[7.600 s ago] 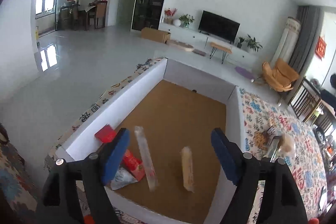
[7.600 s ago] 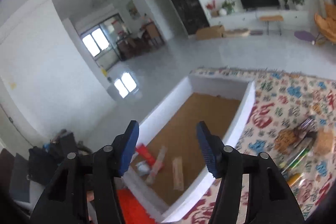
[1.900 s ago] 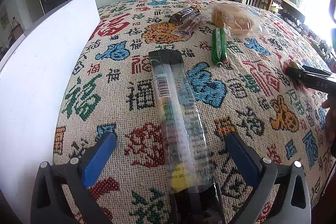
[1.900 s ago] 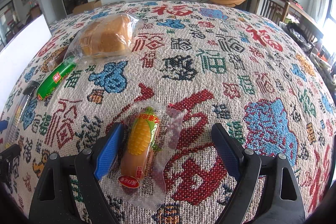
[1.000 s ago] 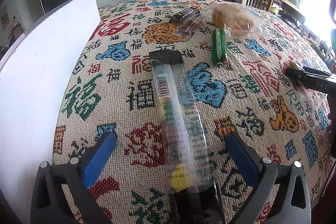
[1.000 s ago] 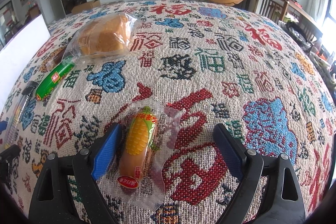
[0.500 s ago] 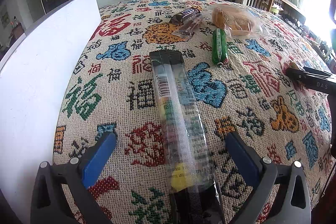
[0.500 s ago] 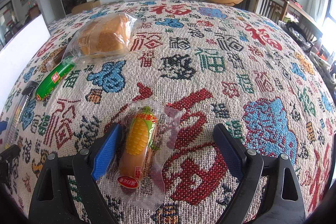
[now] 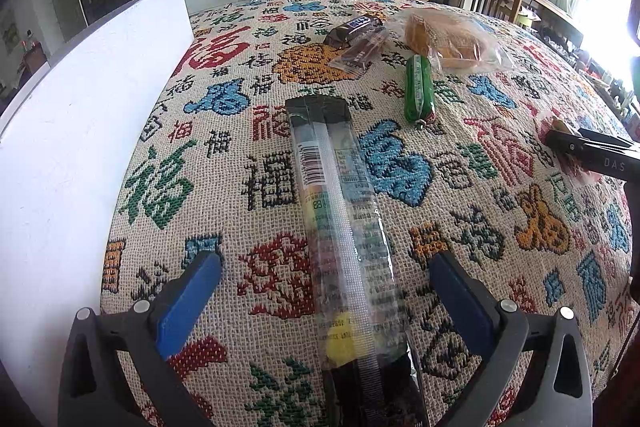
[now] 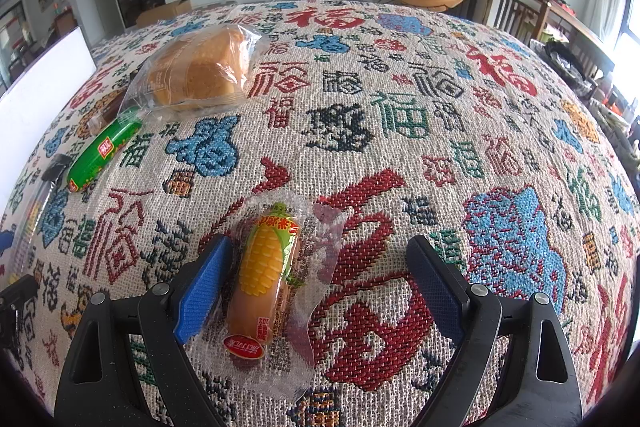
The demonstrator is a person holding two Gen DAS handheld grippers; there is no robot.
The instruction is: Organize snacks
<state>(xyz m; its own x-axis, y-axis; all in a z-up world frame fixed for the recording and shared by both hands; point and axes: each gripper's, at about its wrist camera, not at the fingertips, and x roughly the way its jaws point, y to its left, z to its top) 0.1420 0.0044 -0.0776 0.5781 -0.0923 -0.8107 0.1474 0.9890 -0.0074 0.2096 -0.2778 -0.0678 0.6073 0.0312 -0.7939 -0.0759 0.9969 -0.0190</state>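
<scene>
Snacks await pickup: spread left gripper (image 9: 324, 291) straddles the long clear-wrapped stick (image 9: 340, 227), spread right gripper (image 10: 316, 279) the corn-print sausage packet (image 10: 272, 279); closing comes next

Both grippers have left the white box (image 9: 80, 131): the left gripper (image 9: 324, 291) now straddles the long clear snack pack (image 9: 340, 219), the right gripper (image 10: 316, 279) the corn sausage (image 10: 264, 275), seemingly edged slightly closer lately.

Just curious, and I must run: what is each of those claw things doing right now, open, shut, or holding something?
Left gripper: open, astride the long clear snack packet, holding nothing.
Right gripper: open, around the corn sausage packet, not gripping it.
</scene>
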